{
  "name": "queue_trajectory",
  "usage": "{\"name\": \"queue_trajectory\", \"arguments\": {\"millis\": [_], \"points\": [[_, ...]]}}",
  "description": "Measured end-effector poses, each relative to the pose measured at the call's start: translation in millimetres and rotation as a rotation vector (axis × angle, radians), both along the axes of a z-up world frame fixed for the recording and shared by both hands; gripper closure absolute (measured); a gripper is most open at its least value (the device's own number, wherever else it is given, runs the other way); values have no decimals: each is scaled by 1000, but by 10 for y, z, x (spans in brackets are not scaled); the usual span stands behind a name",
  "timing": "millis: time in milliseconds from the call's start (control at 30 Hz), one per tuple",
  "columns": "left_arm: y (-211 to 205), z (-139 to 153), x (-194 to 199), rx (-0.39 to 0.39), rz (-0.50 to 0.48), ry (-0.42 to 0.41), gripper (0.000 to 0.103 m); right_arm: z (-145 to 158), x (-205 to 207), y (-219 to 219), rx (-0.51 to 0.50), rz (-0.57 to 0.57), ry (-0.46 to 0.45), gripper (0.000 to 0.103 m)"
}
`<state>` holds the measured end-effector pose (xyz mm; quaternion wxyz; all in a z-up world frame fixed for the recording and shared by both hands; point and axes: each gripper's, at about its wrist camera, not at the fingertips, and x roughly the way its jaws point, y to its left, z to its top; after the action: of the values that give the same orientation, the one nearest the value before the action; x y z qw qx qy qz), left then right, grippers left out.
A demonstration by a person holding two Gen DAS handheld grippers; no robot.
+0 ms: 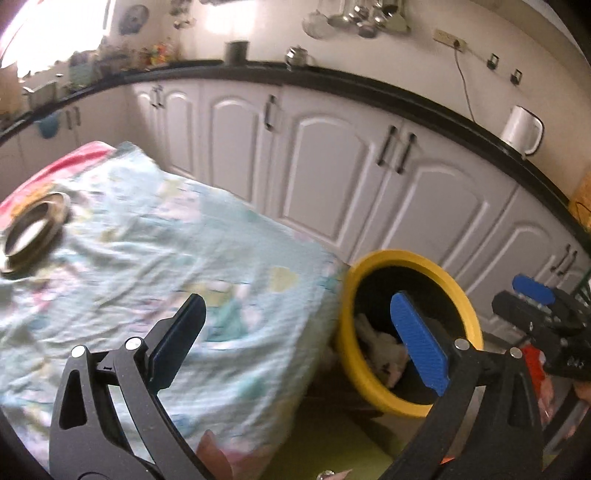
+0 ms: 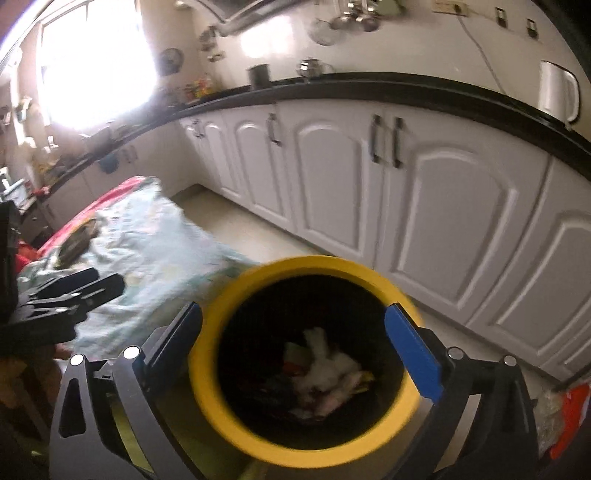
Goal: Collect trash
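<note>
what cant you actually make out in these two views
- Trash in the yellow bin: right wrist view, dark and blurred; only white crumpled pieces are clear.
- Bin's base: both views, hidden by tool fingers and the frame edge.
- Metal dish on the cloth-covered table: left wrist view, blurred; contents unclear.

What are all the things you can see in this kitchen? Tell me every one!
bin: one, yellow rim, dark inside, on the floor beside the table
trash: a pile, mostly white, inside the bin
tablecloth: one, pale green patterned, over the table
metal bowl: one, silver, on the tablecloth's far end
cabinets: a row, white, under the black counter
kettle: one, white, on the counter
utensils: several, metal, hanging on the wall
left gripper: black with blue pads, open, empty
right gripper: same, open, over the bin
</note>
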<state>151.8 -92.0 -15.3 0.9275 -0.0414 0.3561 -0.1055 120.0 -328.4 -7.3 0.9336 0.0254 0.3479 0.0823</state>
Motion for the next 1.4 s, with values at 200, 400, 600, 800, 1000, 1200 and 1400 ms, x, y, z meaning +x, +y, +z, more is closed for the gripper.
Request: {"name": "queue_trajectory", "arguments": {"millis": [200,400,600,800,1000,1200,1400], "points": [[338,92,-247,34,48,-38,11,61,-139,518,-12,27,5,7],[587,118,-575,57,86,-99,11,122,-500,802,-35,10,-139,7],[667,107,-875,93,109,-158,11,79,-813,887,-63,-2,-256,6],[628,66,-1140,85,93,-235,11,23,-1059,997,-112,10,-349,6],[611,64,-1163,66,84,-244,11,17,-996,975,-96,6,-333,6],[621,67,-1160,58,92,-242,11,-14,-974,971,-96,-7,-311,6],[634,66,-1161,60,92,-241,11,-38,-976,970,-98,-13,-299,6]]}}
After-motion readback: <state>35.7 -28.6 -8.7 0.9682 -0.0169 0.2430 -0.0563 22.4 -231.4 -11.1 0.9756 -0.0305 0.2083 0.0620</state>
